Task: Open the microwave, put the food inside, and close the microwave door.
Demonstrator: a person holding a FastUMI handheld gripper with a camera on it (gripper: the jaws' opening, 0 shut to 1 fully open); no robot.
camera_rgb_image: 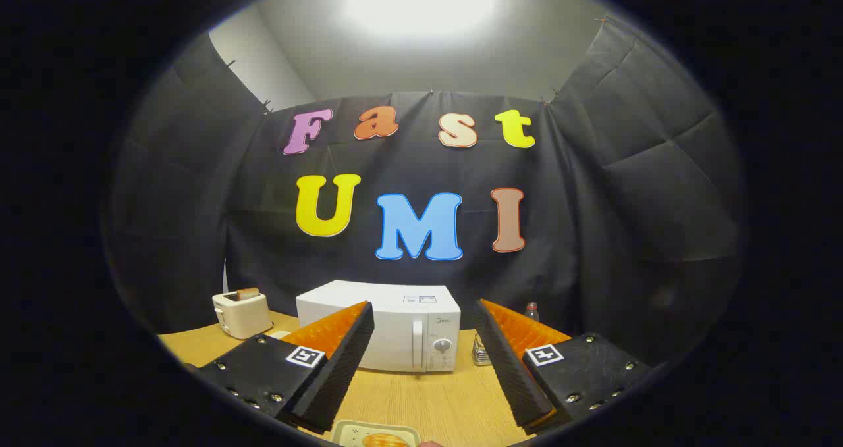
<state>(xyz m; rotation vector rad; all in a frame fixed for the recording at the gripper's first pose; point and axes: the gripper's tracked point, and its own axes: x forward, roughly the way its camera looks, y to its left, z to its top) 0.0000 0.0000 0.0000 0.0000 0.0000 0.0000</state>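
A white microwave [395,325] stands on the wooden table [435,401] beyond my fingers, its door shut, with a vertical handle [416,345] and a round knob on the right side of its front. A pale plate [375,434] with an orange-brown piece of food [385,441] lies on the table just below and between my fingers. My gripper [423,312] is open, held above the table, with nothing between its fingers.
A cream toaster [242,313] with a slice of bread in it stands left of the microwave. A small glass shaker [481,352] and a bottle [532,311] stand right of the microwave. Black cloth walls close the booth behind and at both sides.
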